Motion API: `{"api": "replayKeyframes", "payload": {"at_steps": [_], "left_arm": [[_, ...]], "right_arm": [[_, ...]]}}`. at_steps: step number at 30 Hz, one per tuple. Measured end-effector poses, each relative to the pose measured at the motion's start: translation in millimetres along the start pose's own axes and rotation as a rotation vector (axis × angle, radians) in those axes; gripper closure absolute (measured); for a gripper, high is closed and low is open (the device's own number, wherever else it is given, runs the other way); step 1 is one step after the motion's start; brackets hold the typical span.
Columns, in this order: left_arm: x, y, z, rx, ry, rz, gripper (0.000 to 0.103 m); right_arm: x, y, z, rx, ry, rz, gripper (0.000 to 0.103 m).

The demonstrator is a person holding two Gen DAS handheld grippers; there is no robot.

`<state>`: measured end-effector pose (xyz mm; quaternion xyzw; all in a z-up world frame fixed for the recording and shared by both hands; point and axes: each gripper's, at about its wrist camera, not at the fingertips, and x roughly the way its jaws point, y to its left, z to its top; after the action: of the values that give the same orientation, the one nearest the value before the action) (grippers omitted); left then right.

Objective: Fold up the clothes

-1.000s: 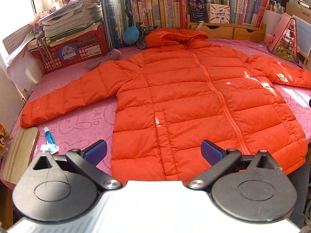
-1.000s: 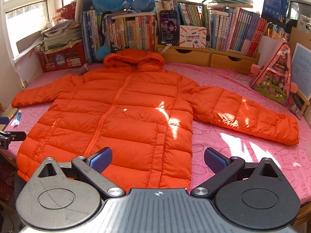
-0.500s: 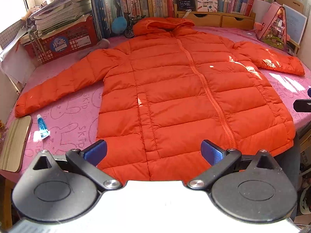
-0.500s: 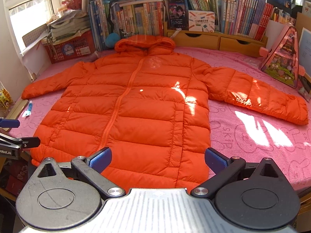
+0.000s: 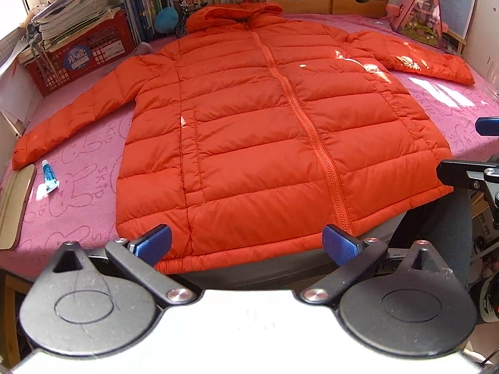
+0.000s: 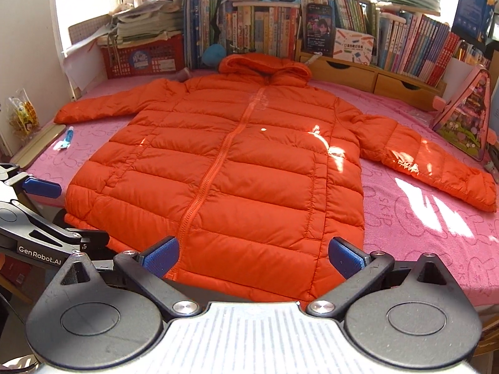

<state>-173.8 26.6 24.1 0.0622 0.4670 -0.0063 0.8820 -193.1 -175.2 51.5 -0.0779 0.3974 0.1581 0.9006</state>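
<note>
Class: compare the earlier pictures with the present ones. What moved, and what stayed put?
Both grippers, left gripper and right gripper, drew back from the jacket towards its hem, open and empty throughout. The jacket stayed spread flat, sleeves out, on the pink cloth.

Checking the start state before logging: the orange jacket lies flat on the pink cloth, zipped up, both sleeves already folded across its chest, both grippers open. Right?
Not quite. Both wrist views show the orange jacket with its sleeves spread out to the sides, not folded. The rest holds: flat on the pink cloth, zipped, left gripper and right gripper open.
</note>
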Motion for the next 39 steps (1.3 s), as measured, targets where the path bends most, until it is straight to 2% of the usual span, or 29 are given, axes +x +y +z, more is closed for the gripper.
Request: {"api": "replayKeyframes", "payload": {"at_steps": [7, 39], "left_arm": [[2, 3, -1, -0.019, 0.01, 0.018, 0.0], [-24, -2, 3, -0.026, -0.047, 0.027, 0.0]], "right_arm": [[15, 6, -8, -0.009, 0.04, 0.006, 0.0], [0, 2, -16, -0.001, 0.012, -0.032, 0.0]]}}
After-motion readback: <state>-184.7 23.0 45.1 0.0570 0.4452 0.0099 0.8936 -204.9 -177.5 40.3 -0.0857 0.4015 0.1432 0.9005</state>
